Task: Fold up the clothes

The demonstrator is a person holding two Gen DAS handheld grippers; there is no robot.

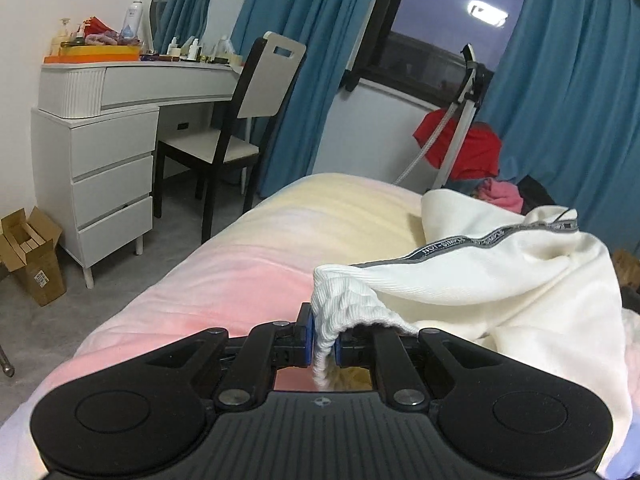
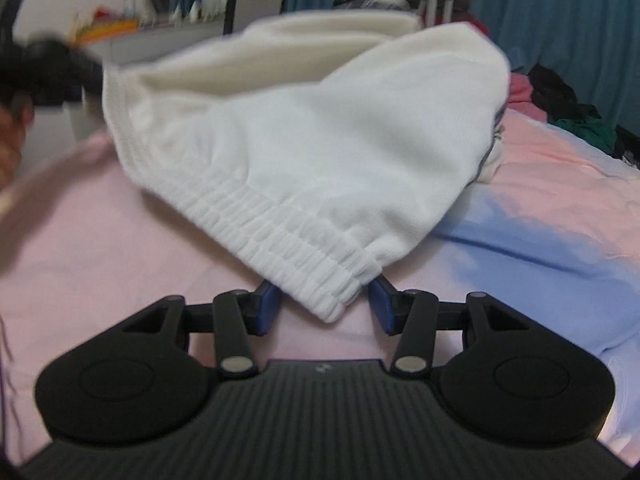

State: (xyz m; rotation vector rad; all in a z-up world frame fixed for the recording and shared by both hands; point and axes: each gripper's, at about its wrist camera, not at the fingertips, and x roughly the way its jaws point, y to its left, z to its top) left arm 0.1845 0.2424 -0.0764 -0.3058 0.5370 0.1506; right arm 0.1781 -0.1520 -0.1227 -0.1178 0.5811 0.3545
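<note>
While one white garment [image 1: 500, 280] lies bunched at right centre of the left wrist view, the left gripper [image 1: 323, 340] pinches its ribbed hem between two blue pads pressed close on the fabric. One bed [image 1: 248, 256] with a pink-to-cream cover fills the lower middle. Only this view shows one white dresser [image 1: 100, 120], one chair [image 1: 240, 120] and one cardboard box [image 1: 32, 256] at left, plus one grey lettered band on the garment. Right wrist view, blurred: right gripper [image 2: 324, 306] spread wide, a ribbed corner of the garment [image 2: 304, 152] hanging between the two pads, contact unclear. Only here a blue patch of the cover [image 2: 520, 248] shows at right.
</note>
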